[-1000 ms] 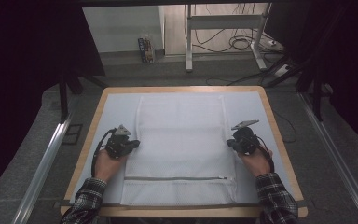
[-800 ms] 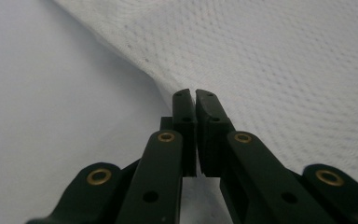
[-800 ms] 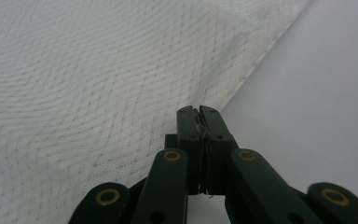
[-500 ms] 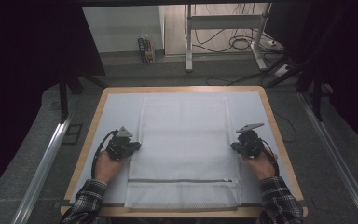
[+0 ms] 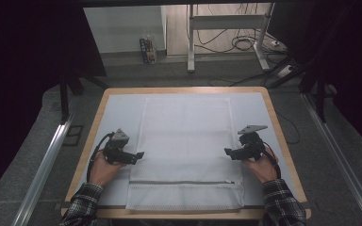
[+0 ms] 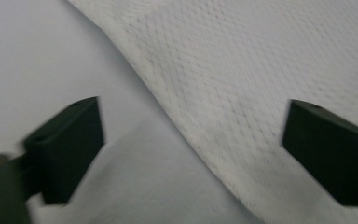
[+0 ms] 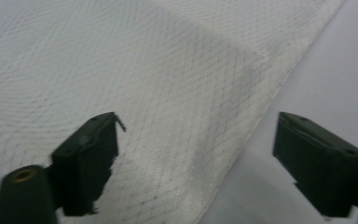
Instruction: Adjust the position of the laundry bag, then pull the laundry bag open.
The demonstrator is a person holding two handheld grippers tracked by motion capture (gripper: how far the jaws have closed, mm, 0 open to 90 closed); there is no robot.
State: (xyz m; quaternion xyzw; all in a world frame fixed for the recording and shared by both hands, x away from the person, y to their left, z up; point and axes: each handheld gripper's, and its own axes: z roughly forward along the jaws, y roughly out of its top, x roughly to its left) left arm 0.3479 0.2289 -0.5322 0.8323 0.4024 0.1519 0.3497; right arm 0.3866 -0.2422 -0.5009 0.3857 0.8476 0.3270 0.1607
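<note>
Mesh bag (image 5: 185,150): thin, limp, light, flat on bench (image 5: 264,108); best pinched at side hems. Left hand-held gripper (image 5: 138,155) and right hand-held gripper (image 5: 228,151) both spread, straddling opposite edges.

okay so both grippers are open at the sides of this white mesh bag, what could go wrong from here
1. The left gripper and right gripper sit at opposite side edges of the mesh bag; if only one closes on it, the bag may skew.
2. The mesh lies flat on the table cover, so a jaw could pinch the cover too.
3. The bag's near end overhangs the table edge and might slide off.
</note>
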